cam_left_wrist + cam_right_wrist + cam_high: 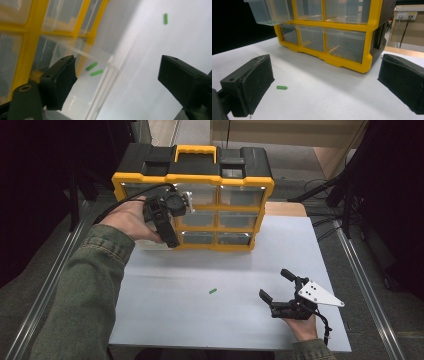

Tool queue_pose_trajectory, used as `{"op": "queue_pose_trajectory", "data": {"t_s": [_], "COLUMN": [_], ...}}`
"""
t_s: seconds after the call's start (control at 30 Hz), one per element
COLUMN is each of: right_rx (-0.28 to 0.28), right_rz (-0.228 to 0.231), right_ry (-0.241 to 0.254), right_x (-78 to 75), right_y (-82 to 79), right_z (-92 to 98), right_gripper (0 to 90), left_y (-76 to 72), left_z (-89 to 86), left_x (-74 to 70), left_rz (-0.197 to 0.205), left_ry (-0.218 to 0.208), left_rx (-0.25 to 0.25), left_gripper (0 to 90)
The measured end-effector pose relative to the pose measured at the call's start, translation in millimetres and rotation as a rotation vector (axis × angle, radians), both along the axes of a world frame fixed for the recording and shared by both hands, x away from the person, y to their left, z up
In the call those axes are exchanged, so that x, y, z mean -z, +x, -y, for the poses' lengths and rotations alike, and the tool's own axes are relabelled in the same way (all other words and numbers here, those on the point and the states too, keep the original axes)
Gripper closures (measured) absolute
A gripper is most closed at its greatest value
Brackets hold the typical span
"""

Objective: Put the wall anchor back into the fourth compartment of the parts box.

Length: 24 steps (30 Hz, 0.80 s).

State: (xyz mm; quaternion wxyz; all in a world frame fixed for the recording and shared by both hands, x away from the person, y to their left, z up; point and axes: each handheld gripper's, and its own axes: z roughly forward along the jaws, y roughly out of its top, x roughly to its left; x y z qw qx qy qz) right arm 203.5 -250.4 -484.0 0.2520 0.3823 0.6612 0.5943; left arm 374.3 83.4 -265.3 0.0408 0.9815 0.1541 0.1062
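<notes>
A yellow and black organizer (200,185) with clear drawers stands at the back of the white table (200,320). My left gripper (172,222) hovers at its left column, over a pulled-out clear drawer (262,12). Its jaws stand open with nothing between them (117,61). Below them, two small green pieces (91,66) lie inside the drawer. A third green piece (213,291) lies loose on the table. My right gripper (275,283) rests near the front right of the table, open and empty (325,60), facing the organizer with the loose piece (282,87) to its left.
The organizer's other drawers (344,42) are pushed in. Metal rails (50,280) run along both sides of the table, and cables (325,185) lie on the floor at the back right. Bare table surface stretches between the two grippers.
</notes>
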Motion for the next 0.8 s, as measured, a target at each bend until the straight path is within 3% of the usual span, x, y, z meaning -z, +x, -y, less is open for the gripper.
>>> {"op": "queue_pose_trajectory", "data": {"t_s": [0.17,0.33,0.43,0.57,0.67,0.8], "right_rx": [0.003,0.0,0.001,0.002,0.001,0.001], "right_rz": [-0.002,0.003,0.002,0.004,0.002,0.002], "right_ry": [0.004,0.005,0.004,0.001,0.0,-0.002], "right_x": [-0.3,-0.2,-0.5,-0.4,-0.5,-0.4], "right_y": [-0.5,0.0,0.0,0.3,-0.3,-0.3], "right_z": [0.4,-0.1,0.3,-0.4,-0.8,-0.9], "right_gripper": [0.0,0.0,0.0,0.0,0.0,0.0], "left_y": [-10.9,-20.6,-27.3,-35.4,-38.9,-44.1], "left_z": [10.3,21.5,29.3,43.0,51.5,59.5], "left_x": [11.6,26.1,40.2,67.2,81.7,96.5], "left_rz": [0.014,0.029,0.006,-0.007,-0.016,-0.031], "left_ry": [-0.006,-0.007,-0.021,0.016,0.029,0.006], "left_rx": [0.002,0.021,0.053,0.082,0.056,0.052], "left_gripper": [6.8,6.5,6.7,6.7,6.7,6.7]}}
